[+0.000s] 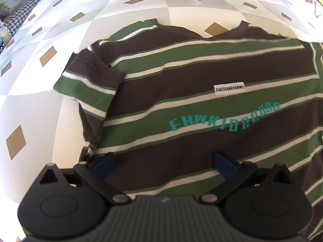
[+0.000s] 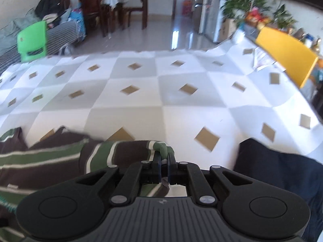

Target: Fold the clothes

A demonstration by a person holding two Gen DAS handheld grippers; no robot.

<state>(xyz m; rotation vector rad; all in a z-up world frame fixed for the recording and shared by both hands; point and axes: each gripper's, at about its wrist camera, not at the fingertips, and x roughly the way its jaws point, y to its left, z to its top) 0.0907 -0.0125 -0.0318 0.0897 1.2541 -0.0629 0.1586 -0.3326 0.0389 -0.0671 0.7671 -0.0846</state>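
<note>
Right claw (image 2: pixel 164 159) is clamped on a sleeve fold of the brown, green and white striped cotton T-shirt (image 1: pixel 201 76).
Left claw (image 1: pixel 163 161) is held apart above the shirt, spread on the checked worktop (image 1: pixel 141 6); soft, light cloth is best pinched at hems.

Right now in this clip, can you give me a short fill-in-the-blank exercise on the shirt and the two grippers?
1. The right gripper is shut on a fold of the ____.
2. The left gripper hangs over the striped shirt with its jaws ____.
3. The teal letters on the shirt start with ____.
4. The chair beyond the checked tablecloth is ____.

Missing words: shirt; open; EHWKID; green
</note>
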